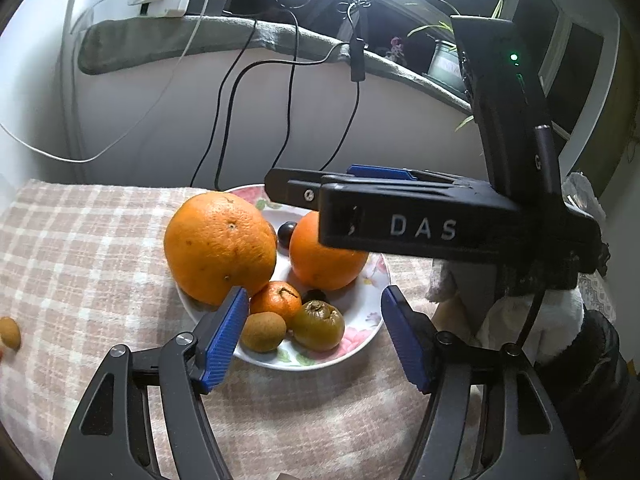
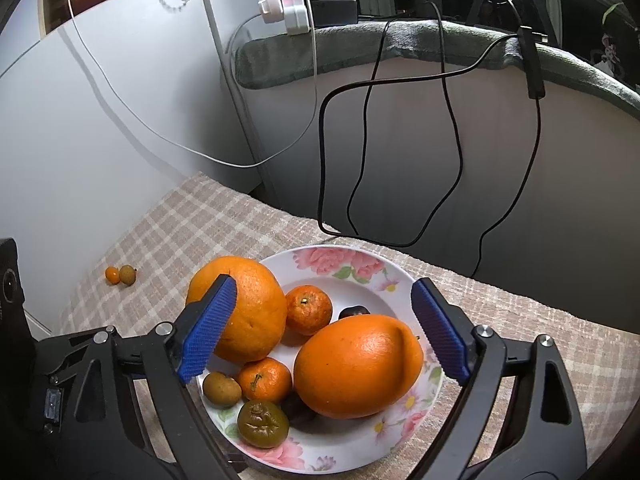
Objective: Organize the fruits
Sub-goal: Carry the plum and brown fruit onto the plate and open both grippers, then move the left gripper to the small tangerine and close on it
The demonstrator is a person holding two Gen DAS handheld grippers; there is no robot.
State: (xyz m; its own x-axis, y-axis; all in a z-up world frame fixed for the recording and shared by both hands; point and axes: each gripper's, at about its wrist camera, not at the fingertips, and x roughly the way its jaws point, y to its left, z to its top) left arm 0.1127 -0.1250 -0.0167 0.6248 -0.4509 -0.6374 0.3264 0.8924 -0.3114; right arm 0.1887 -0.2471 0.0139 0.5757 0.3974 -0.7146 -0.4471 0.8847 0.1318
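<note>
A floral plate (image 2: 360, 264) on the checked cloth holds a large round orange (image 2: 248, 308), an oval orange (image 2: 356, 368), two mandarins (image 2: 308, 310), a small brown fruit (image 2: 221, 390), a wrinkled green fruit (image 2: 262, 424) and a dark plum (image 2: 354, 312). My right gripper (image 2: 324, 328) hangs open over the plate, its blue pads either side of the oval orange without pressing it. My left gripper (image 1: 314, 332) is open at the plate's (image 1: 360, 320) near rim, above the brown fruit (image 1: 262, 332) and green fruit (image 1: 318, 326). The right gripper's black body (image 1: 400, 216) crosses above the second orange (image 1: 320, 256).
Two small fruits, one orange (image 2: 113, 275) and one brown (image 2: 127, 275), lie on the cloth far left of the plate. Black and white cables (image 2: 360, 184) hang down the panel behind. A grey-padded ledge (image 2: 360, 48) carries a power strip (image 2: 286, 10). A fluffy sleeve (image 1: 560, 320) is at right.
</note>
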